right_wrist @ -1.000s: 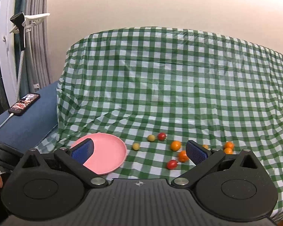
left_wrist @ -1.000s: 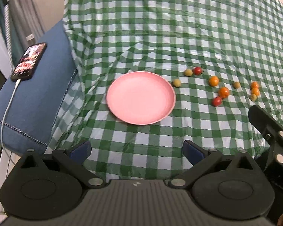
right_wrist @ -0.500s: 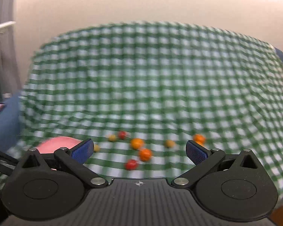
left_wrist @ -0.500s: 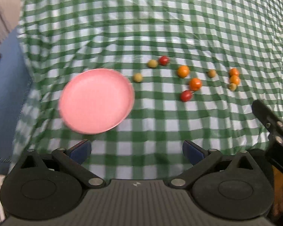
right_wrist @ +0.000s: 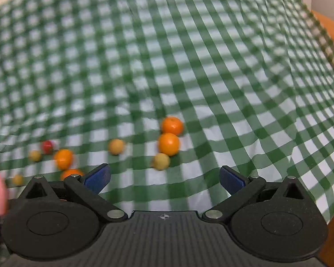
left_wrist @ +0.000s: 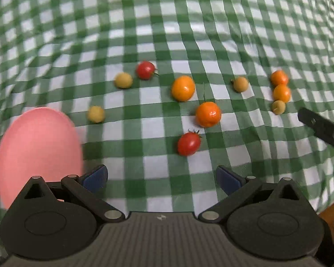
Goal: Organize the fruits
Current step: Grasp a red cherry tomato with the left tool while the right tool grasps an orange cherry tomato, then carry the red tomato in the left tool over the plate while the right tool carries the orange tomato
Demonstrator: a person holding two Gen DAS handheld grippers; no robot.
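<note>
Both grippers empty, jaws apart, ready to pick. Left gripper [left_wrist: 161, 178] faces red tomato [left_wrist: 188, 143] at 12 o'clock. Plate [left_wrist: 36, 151] at 9 o'clock, likely drop spot. Right gripper [right_wrist: 164, 179] aims at orange pair [right_wrist: 170, 134]. Fruits loose on cloth [left_wrist: 189, 22].

No words, numbers or brand names can be read. The only marks are small embossed emblems, one on the ribbed body of each hand-held gripper [left_wrist: 160, 217] [right_wrist: 164, 217], neither forming legible letters.
</note>
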